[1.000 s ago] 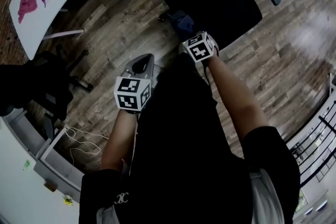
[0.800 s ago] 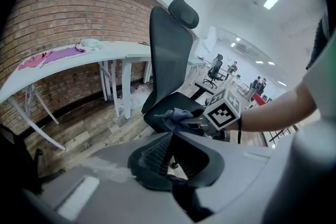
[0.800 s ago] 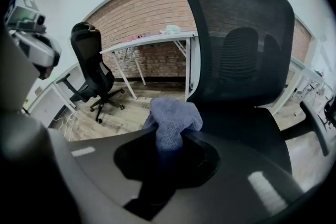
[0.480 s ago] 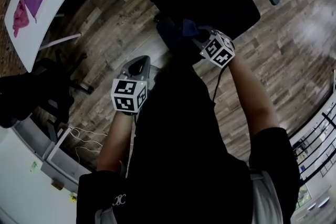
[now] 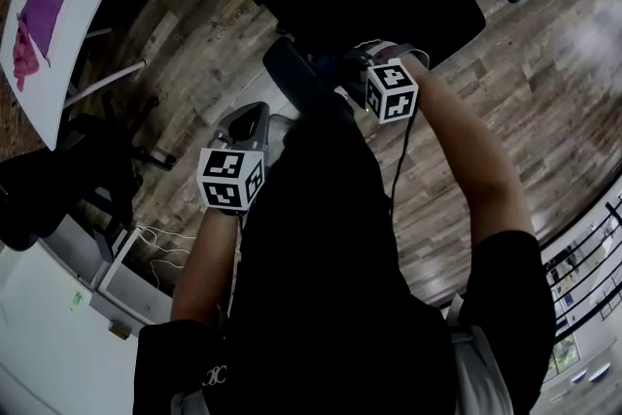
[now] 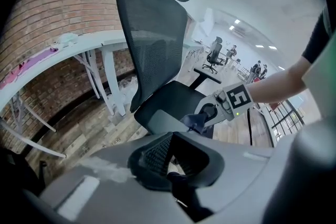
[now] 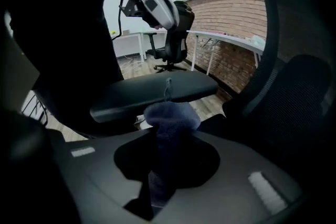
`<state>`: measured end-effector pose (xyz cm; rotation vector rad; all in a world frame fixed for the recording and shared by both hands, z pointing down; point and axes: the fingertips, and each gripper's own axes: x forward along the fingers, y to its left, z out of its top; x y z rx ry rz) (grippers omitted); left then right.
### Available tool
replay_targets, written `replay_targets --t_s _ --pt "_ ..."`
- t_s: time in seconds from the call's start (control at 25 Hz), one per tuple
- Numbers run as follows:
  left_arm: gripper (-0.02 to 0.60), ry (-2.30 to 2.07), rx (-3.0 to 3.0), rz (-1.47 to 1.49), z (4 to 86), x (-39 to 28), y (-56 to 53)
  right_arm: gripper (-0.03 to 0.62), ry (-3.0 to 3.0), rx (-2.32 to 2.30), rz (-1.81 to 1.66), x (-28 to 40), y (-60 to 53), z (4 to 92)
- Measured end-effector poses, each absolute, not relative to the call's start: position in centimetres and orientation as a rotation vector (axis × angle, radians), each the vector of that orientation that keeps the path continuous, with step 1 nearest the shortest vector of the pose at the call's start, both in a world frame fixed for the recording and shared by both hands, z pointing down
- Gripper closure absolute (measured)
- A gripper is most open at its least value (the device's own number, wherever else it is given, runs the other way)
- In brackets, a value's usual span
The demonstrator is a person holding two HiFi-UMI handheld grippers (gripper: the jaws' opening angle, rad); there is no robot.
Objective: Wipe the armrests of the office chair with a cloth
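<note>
The right hand-held gripper [image 5: 345,71] clamps a dark blue cloth [image 7: 170,115] at the armrest [image 7: 152,93], mid-frame; the left hand-held gripper [image 5: 251,123], lower left, is closed and empty.

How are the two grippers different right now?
The right gripper is pinching a blue cloth; the left gripper holds nothing, and its jaws are together. The right gripper reaches up to the armrest; the left gripper is held away from it, closer to the person's body. Both carry a cube with square markers.
</note>
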<state>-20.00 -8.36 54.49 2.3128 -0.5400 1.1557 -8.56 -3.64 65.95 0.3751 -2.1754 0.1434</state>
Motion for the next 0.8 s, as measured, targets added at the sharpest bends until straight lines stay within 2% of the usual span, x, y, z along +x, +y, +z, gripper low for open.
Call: replay_targets --t_s 0.4,0.8 --pt "0.575 -0.62 2.255 1.165 55.1 -20.2 -9.1 0.528 -2.266 0.217 0.08 -13.5 -6.2 68.9" --pt "0.575 -0.682 2.185 1.154 56.7 -22.0 -9.7 0.528 -2.242 0.113 0.201 -13.8 -7.4 73.5"
